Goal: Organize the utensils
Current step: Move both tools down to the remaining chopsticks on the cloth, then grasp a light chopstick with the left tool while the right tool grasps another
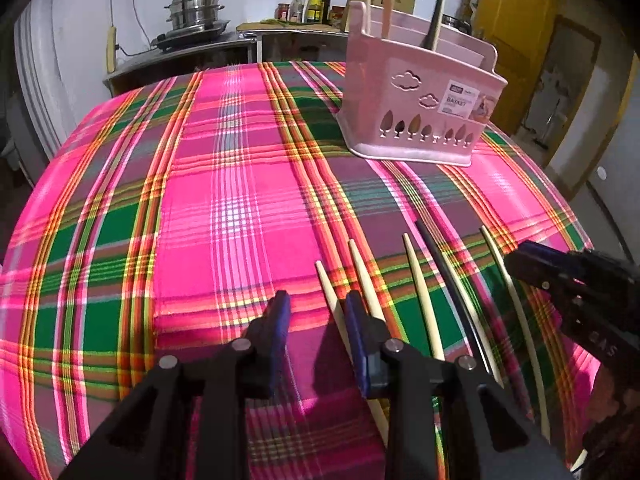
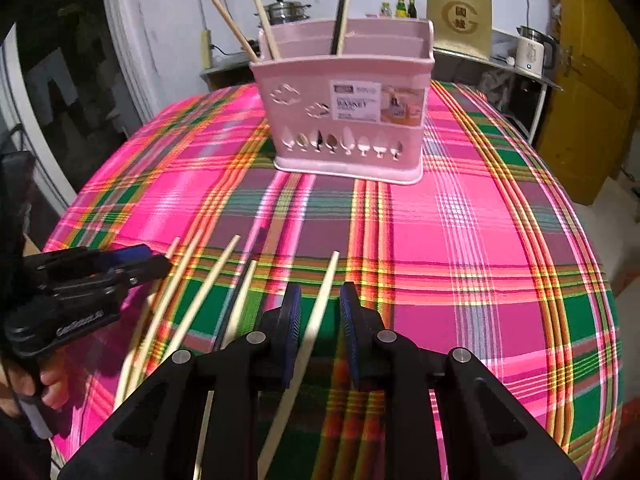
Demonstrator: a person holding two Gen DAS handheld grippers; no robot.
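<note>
Several pale wooden chopsticks [image 1: 420, 292] and one black chopstick [image 1: 444, 264] lie side by side on the plaid tablecloth near its front edge. A pink utensil basket [image 1: 416, 116] stands farther back and holds a few chopsticks upright; it also shows in the right wrist view [image 2: 348, 120]. My left gripper [image 1: 316, 308] is open and empty, low over the cloth, with the leftmost chopstick [image 1: 326, 286] beside its right finger. My right gripper [image 2: 318, 300] is open, and a pale chopstick [image 2: 320, 308] lies between its fingers, untouched by the pads.
The round table [image 2: 500, 240] is covered by a pink and green plaid cloth. Behind it stand a counter with steel pots [image 1: 196, 12], bottles [image 1: 316, 4], a kettle [image 2: 534, 48] and a yellow door [image 2: 592, 80].
</note>
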